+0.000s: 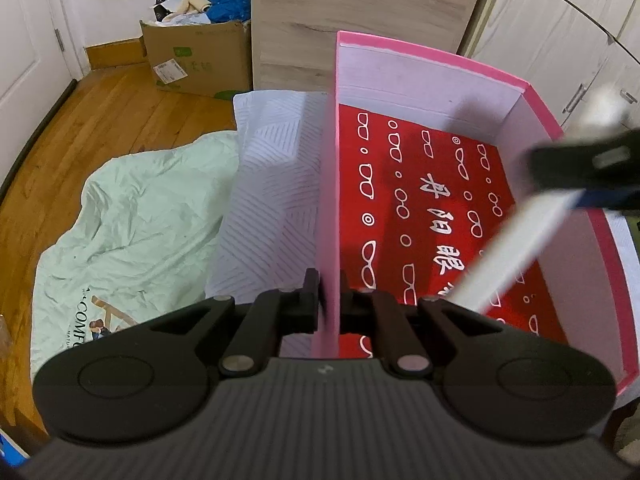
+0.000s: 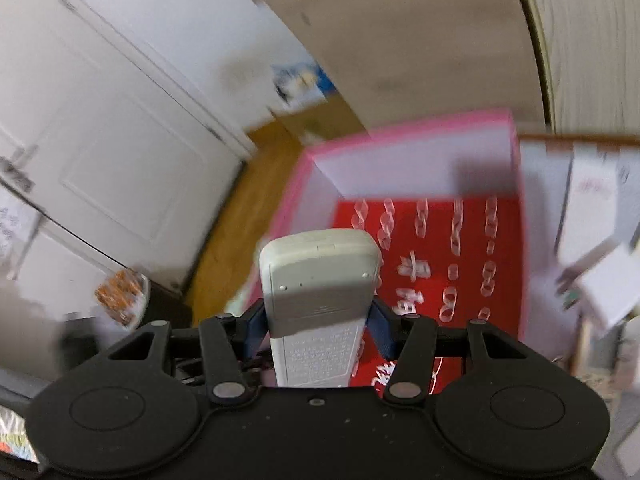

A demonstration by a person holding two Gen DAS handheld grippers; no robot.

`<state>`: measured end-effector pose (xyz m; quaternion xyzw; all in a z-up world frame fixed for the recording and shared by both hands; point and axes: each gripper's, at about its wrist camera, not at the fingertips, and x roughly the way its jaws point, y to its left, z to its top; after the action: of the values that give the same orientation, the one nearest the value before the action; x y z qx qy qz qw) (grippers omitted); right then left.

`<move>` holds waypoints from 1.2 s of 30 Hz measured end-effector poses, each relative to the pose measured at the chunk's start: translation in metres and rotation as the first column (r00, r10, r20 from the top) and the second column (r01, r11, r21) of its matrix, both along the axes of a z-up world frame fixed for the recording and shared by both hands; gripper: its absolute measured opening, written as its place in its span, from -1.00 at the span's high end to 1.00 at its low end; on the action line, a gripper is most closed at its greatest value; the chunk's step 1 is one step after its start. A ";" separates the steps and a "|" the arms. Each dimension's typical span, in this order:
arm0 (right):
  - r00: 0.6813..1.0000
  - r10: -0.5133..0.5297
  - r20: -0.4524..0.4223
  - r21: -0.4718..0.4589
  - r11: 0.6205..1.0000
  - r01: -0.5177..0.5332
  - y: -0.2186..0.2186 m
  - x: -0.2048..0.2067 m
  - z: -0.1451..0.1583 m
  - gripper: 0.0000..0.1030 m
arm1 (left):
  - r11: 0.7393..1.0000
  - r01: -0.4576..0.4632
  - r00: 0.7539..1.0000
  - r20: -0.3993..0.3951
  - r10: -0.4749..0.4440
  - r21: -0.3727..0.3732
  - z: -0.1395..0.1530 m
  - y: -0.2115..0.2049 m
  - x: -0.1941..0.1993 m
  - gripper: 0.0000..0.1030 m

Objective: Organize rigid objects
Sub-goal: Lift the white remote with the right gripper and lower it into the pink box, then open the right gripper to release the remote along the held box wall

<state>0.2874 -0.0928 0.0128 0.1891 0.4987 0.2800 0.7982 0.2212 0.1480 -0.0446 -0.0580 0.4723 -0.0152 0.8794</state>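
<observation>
A: The pink box (image 1: 432, 68) took up the centre and right of the left wrist view, its floor covered by a red sheet (image 1: 436, 216) printed with white spectacles and characters. In the right wrist view the same box sat in the middle of the frame, blurred.

B: And left of it?

A: A pale green bag (image 1: 132, 224) lay crumpled on the wooden floor (image 1: 100, 120) at lower left, with a white patterned cushion (image 1: 268, 200) between it and the box. A cardboard carton (image 1: 200, 64) stood at upper left.

B: What about the grippers?

A: The left gripper (image 1: 330, 300) was closed tight on the box's near wall, one finger on each side of it, at bottom centre. The right gripper (image 2: 318, 320) was clamped on a white remote control (image 2: 316, 280), its blue pads against the sides.

B: Where was the remote?

A: In the left wrist view it slanted, blurred, from the right edge down over the red sheet, inside the box's outline. Whether it touched the sheet, I couldn't tell.
</observation>
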 end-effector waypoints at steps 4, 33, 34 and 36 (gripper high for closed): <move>0.994 -0.057 -0.095 0.003 0.998 0.058 0.010 0.020 -0.032 -0.13 | 1.000 -0.003 1.000 -0.002 0.003 -0.015 0.000 0.001 0.000 0.88; 0.947 -0.034 -0.320 0.042 0.998 0.050 0.042 0.046 -0.083 0.35 | 1.000 0.023 1.000 0.002 -0.023 0.021 0.000 -0.007 -0.002 0.89; 0.947 -0.037 -0.320 0.039 0.998 0.052 0.043 0.045 -0.082 0.35 | 1.000 0.023 1.000 0.001 -0.023 0.022 0.000 -0.007 -0.001 0.89; 0.954 -0.024 -0.298 0.031 0.999 0.035 0.045 0.043 -0.078 0.37 | 1.000 0.019 1.000 0.001 -0.019 0.022 0.000 -0.007 -0.001 0.89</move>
<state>0.3307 -0.0477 -0.0654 0.2507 0.6050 0.2452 0.7148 0.2202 0.1410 -0.0445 -0.0440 0.4725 -0.0183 0.8800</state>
